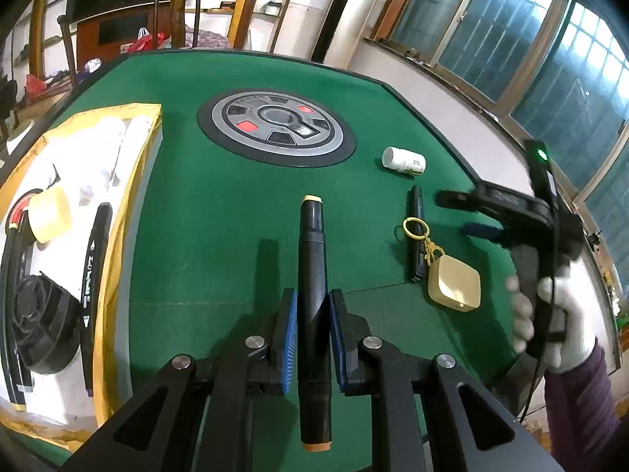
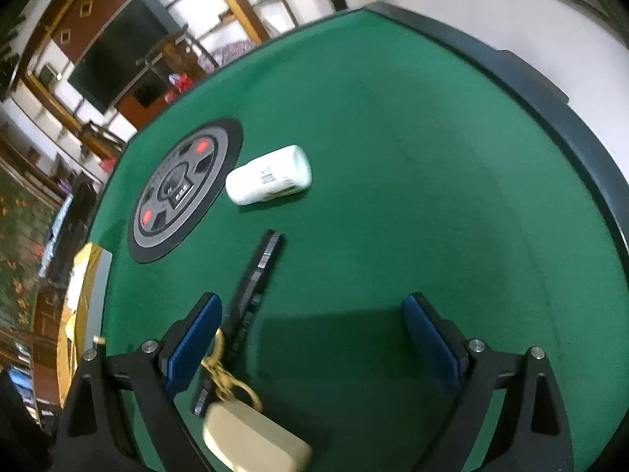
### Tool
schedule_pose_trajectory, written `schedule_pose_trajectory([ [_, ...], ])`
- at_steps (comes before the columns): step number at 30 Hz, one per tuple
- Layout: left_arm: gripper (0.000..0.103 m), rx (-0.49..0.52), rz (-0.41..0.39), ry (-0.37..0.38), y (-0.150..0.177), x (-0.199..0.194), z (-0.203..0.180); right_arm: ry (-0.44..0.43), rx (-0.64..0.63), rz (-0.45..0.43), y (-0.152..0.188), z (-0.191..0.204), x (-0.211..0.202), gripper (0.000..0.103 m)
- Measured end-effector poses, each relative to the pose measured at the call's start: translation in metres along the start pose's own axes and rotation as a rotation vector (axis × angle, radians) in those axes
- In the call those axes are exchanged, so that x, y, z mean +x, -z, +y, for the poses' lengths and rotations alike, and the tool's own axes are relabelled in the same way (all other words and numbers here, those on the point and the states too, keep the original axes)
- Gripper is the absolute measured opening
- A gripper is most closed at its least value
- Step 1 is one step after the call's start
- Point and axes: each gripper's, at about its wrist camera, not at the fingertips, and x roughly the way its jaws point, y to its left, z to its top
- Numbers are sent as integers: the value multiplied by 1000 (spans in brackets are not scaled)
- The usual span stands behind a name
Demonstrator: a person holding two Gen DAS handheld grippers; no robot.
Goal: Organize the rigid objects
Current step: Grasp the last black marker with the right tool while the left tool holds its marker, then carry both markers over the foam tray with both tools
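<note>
My left gripper (image 1: 312, 324) is shut on a black marker with tan end caps (image 1: 312, 259), held above the green table (image 1: 220, 212). A yellow-rimmed white box (image 1: 106, 236) at the left holds a black fan, a tape roll and a black stick. On the felt to the right lie a white pill bottle (image 1: 404, 160), a slim black pen (image 1: 416, 236) and a gold square keychain (image 1: 454, 283). My right gripper (image 2: 312, 338) is open above the felt, nothing between its blue pads; the pen (image 2: 255, 287) and keychain (image 2: 251, 436) lie by its left finger, the bottle (image 2: 269, 175) farther off.
A round grey and black control panel (image 1: 277, 126) sits in the table's middle. The table's dark raised rim (image 2: 550, 118) curves along the right, with a white wall and windows beyond. A gloved hand (image 1: 558, 314) holds the right gripper's handle. Chairs and shelves stand behind.
</note>
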Motion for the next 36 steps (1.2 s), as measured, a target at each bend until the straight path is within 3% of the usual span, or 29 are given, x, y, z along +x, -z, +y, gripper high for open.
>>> schedule_pose_trajectory([
  [4,16,-10,-1,-1,4,-3,8,4,-39,60,-5,35,17,94],
  [9,16,-37,2,12,5,-4,17,-118,-58,152,0,79,34,94],
  [15,16,-42,-4,32,5,-4,20,-33,-176,143,7,103,35,91],
  [18,16,-33,-6,33,5,-3,19,77,-249,106,15,109,32,71],
  [20,16,-22,-11,27,7,-5,18,148,-329,73,22,116,32,49],
  [21,16,-15,-17,18,8,-7,17,155,-351,63,25,118,32,42],
  [22,16,-10,-23,11,8,-8,16,135,-368,57,28,120,30,23],
  [23,16,-4,-30,3,9,-11,14,103,-363,65,29,120,29,14],
  [30,16,19,-65,-51,12,-23,10,-43,-352,101,47,135,23,14],
  [36,16,67,-117,-125,13,-37,3,-38,-383,96,62,146,23,15],
])
